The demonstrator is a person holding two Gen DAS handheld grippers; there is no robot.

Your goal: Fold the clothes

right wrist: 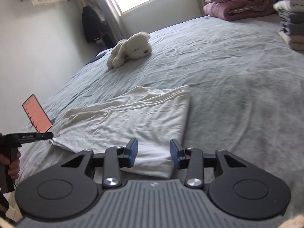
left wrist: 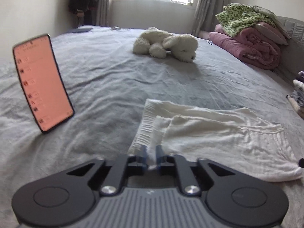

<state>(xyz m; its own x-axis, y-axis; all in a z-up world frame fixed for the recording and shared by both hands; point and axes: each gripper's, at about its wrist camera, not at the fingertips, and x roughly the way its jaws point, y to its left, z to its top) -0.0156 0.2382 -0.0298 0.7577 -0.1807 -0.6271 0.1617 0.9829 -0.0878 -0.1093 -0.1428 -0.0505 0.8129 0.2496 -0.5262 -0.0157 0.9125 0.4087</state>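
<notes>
On the grey bed (right wrist: 228,79) we see the white garment (right wrist: 129,117) lying folded near its front edge. Our left hand-held gripper (left wrist: 151,152) has a fold of that cloth between slightly parted jaws; our right hand-held gripper (right wrist: 153,152) stands open above the garment's corner.

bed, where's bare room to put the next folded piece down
Bare sheet right of the white garment, up to the folded stack; also between garment and plush dog. Crowded: the pink quilts at the head, the phone at the garment's left.
</notes>
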